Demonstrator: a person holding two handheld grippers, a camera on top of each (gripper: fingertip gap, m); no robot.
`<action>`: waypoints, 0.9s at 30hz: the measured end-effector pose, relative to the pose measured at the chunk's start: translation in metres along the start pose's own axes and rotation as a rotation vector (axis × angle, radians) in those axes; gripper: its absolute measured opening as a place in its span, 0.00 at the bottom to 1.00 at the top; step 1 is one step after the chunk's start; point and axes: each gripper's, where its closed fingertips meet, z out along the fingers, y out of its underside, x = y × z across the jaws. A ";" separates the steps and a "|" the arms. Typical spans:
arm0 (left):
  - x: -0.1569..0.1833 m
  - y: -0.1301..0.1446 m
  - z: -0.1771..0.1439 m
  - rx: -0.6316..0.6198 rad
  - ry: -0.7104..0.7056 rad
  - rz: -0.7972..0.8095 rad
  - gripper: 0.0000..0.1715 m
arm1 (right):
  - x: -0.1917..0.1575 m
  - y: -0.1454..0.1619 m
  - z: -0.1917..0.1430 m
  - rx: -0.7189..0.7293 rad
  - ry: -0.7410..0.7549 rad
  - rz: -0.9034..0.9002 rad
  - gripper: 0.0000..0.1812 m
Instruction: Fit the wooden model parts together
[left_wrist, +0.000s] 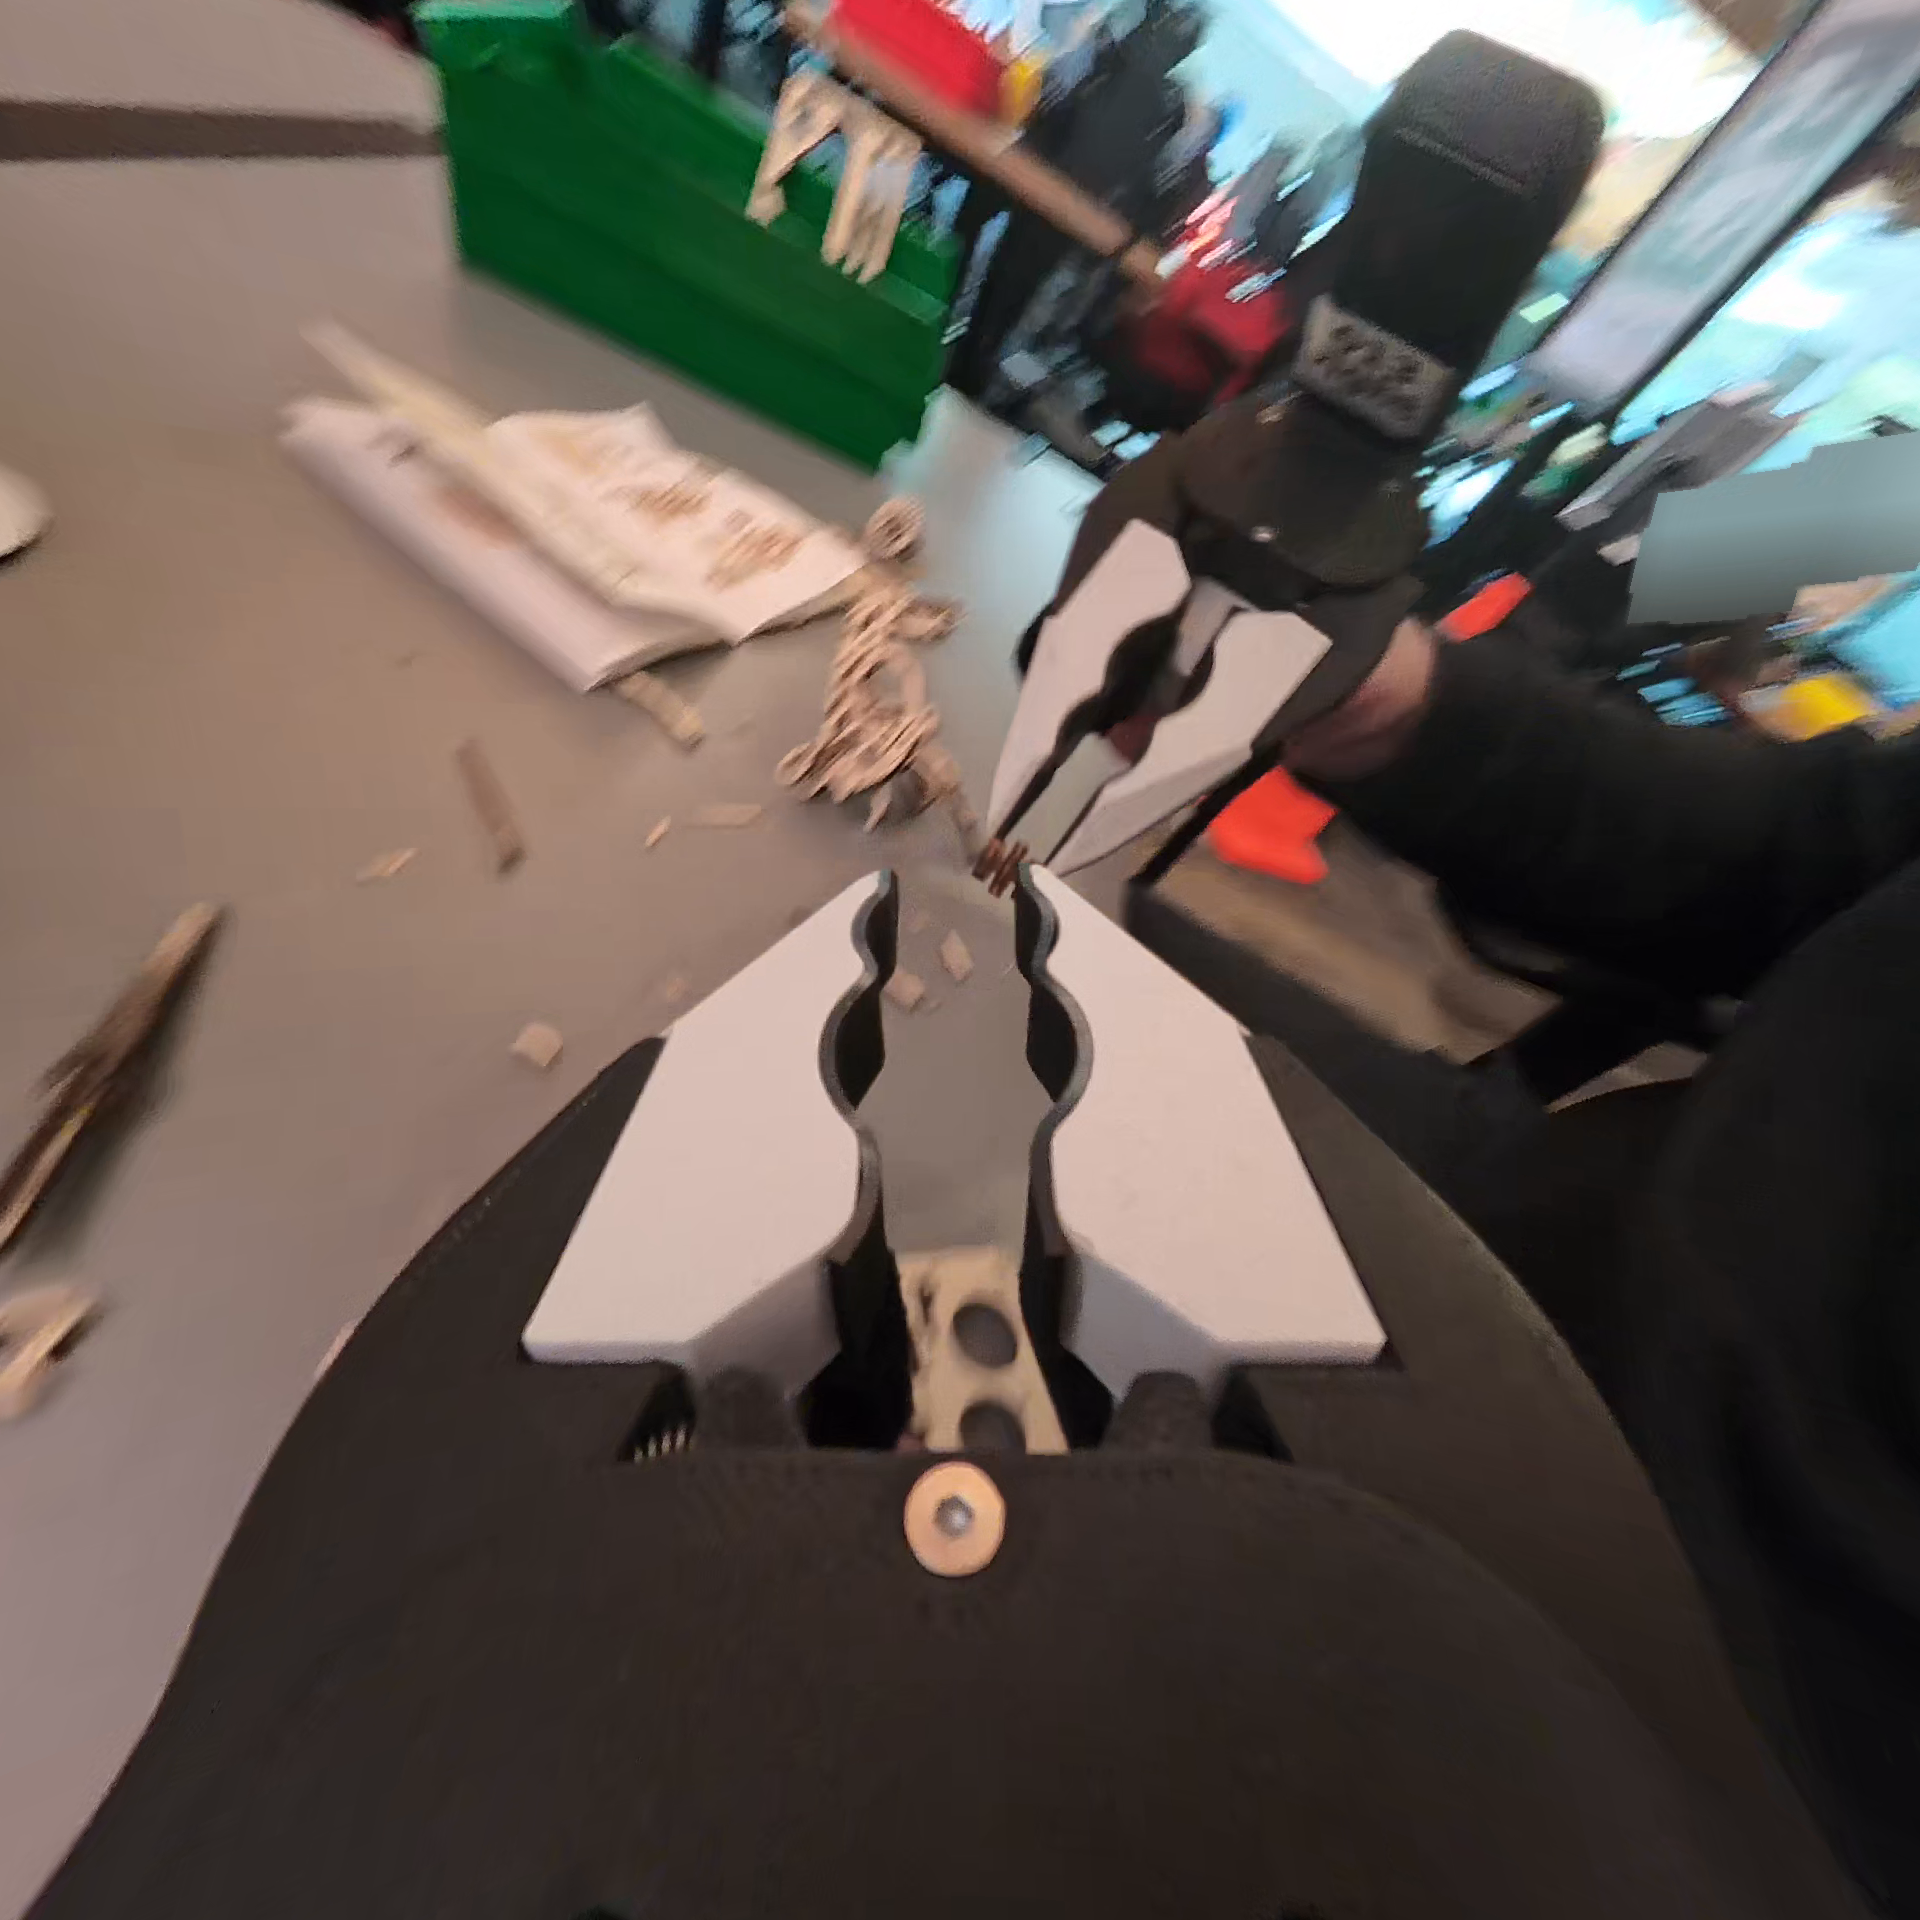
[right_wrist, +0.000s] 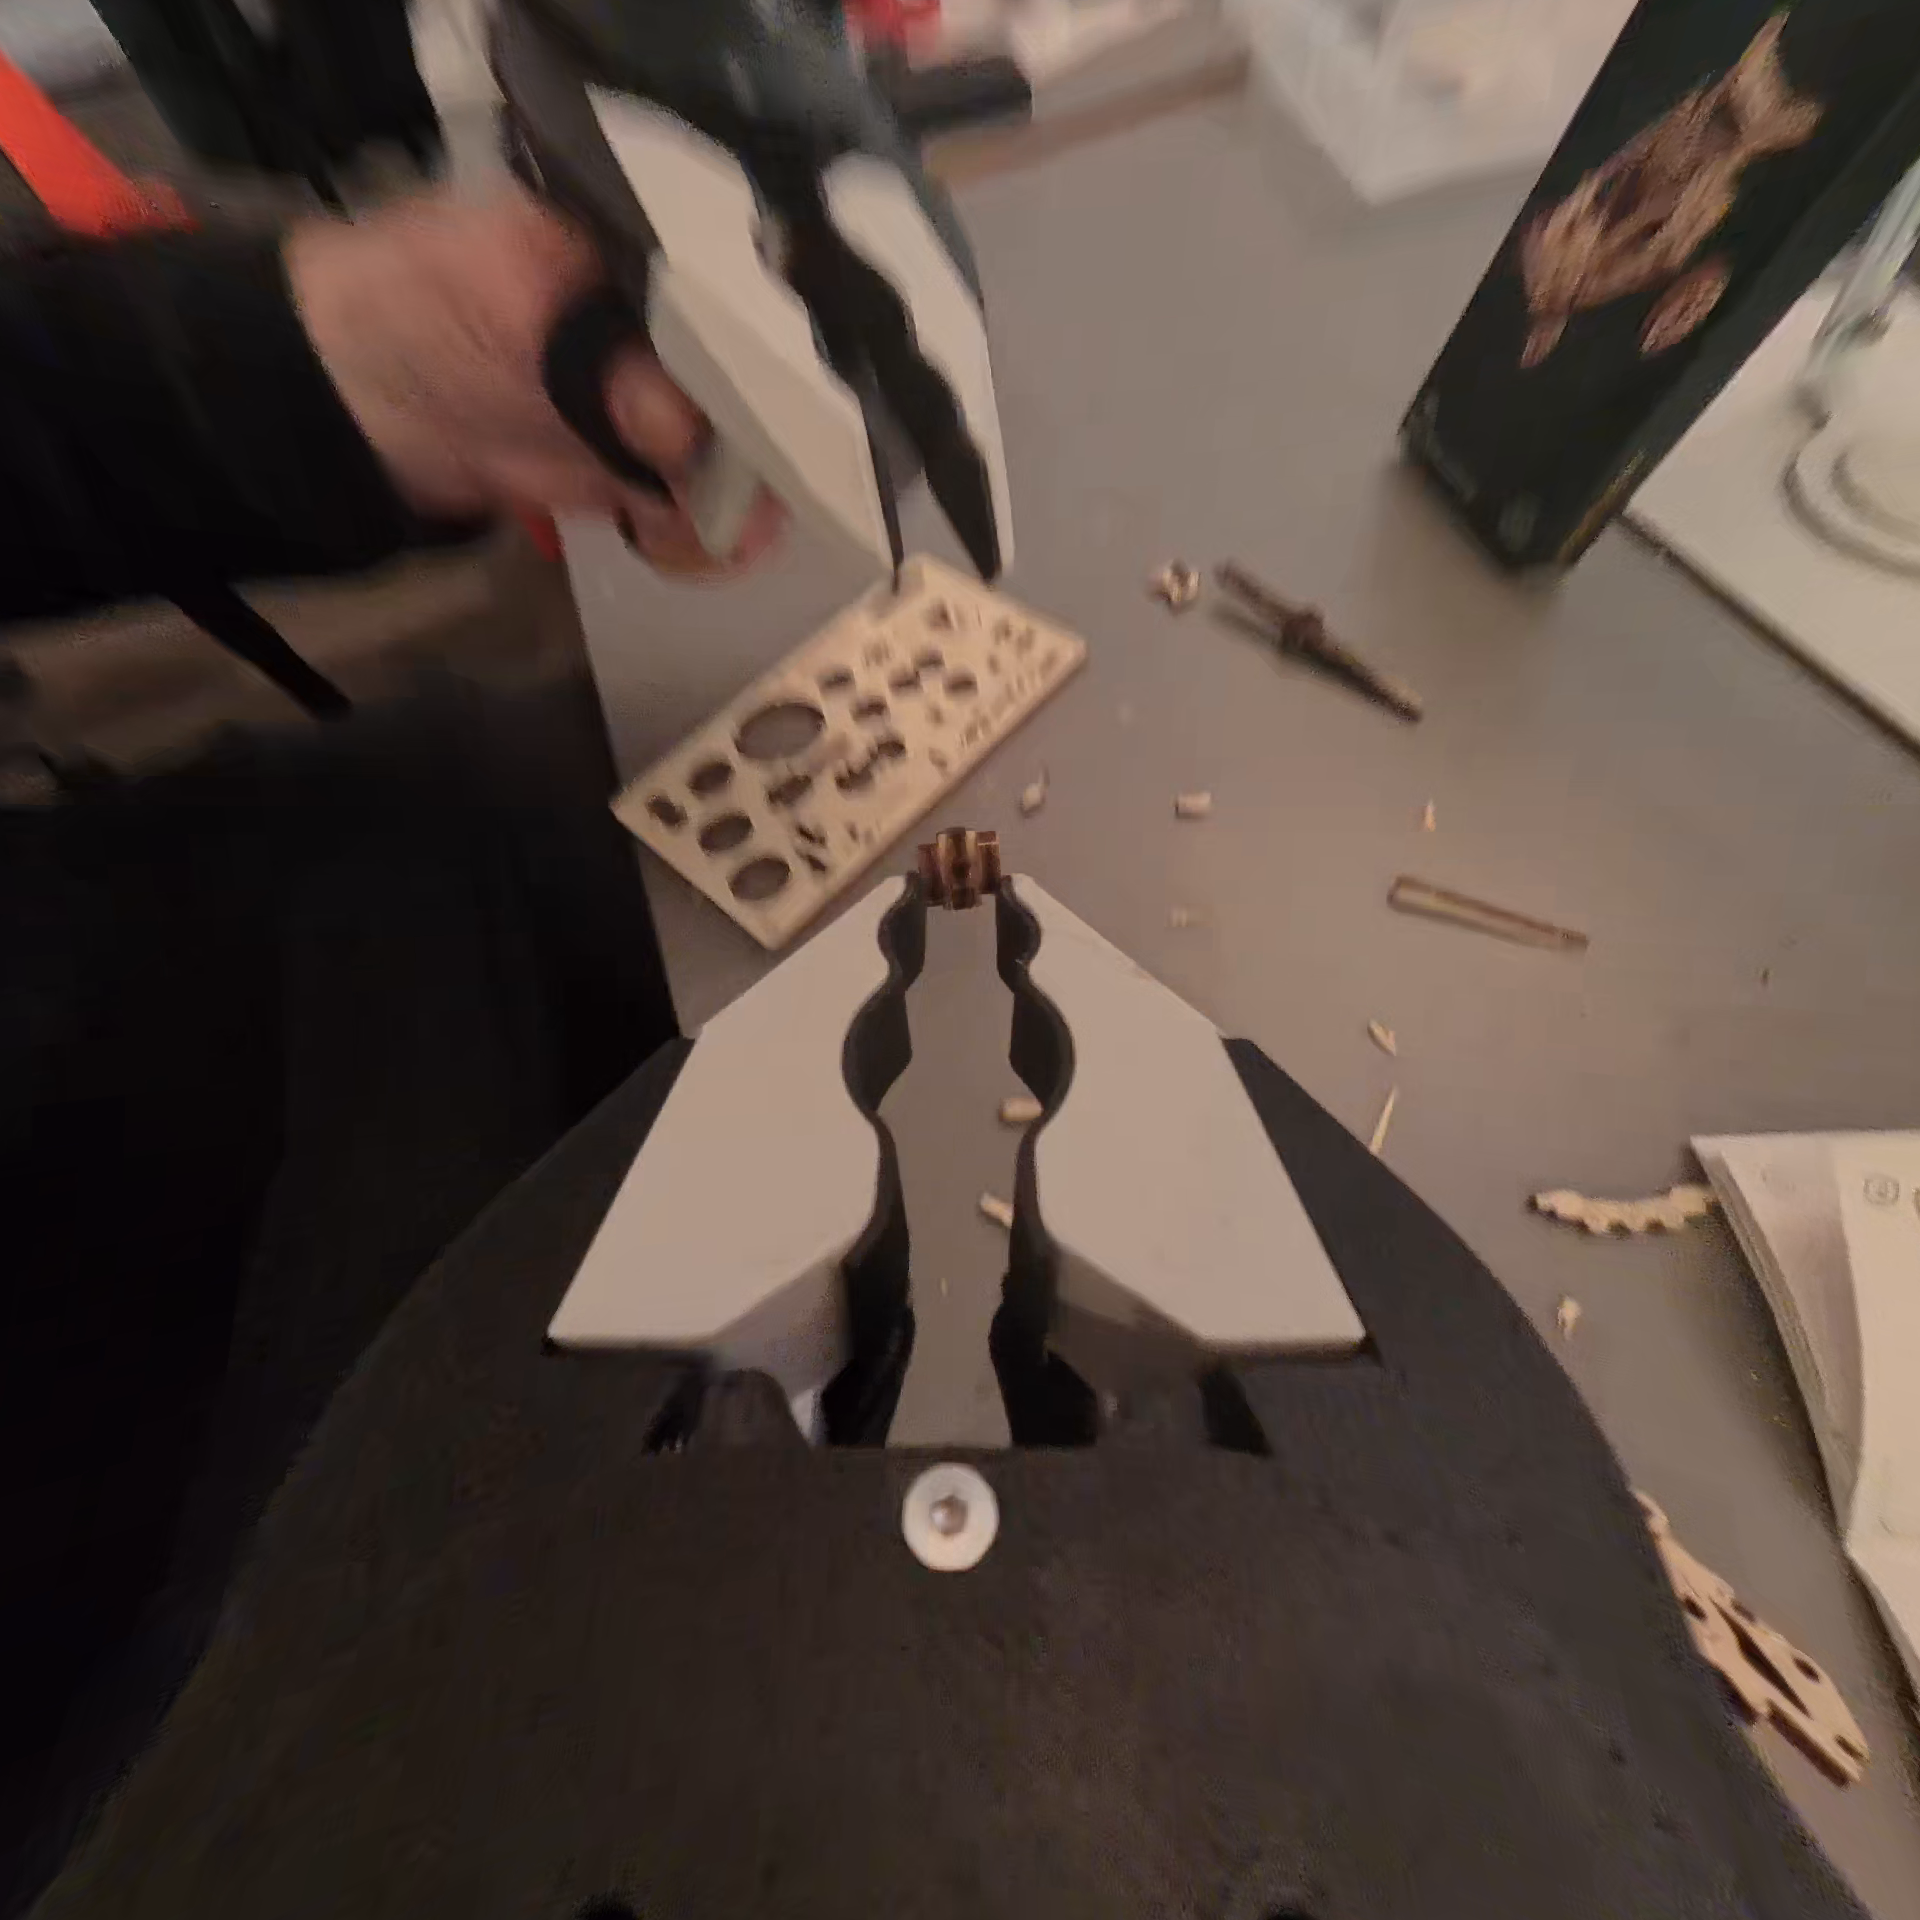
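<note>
Two wrist cameras, each riding behind its own fingers and angled down across the grey worktop (left_wrist: 260, 644).

The left wrist view looks forward and rightward past the left gripper (left_wrist: 956, 883), with the right gripper (left_wrist: 1013, 847) close ahead, tip to tip. The right wrist view faces the opposite way, the right gripper (right_wrist: 961, 883) close in the foreground and the left gripper (right_wrist: 940, 566) farther off, blurred. Both views share the scrap-strewn middle of the worktop and the open booklet (left_wrist: 582, 540).
</note>
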 end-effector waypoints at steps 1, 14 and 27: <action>-0.003 0.007 -0.006 -0.018 -0.041 0.004 0.12 | 0.000 0.014 0.008 -0.095 0.019 -0.036 0.06; -0.022 0.069 -0.066 -0.045 -0.288 -0.157 0.10 | -0.002 0.065 0.059 -0.475 0.064 -0.162 0.13; -0.024 0.056 -0.080 0.000 -0.328 -0.065 0.10 | 0.034 0.004 -0.009 -0.146 0.215 -0.027 0.10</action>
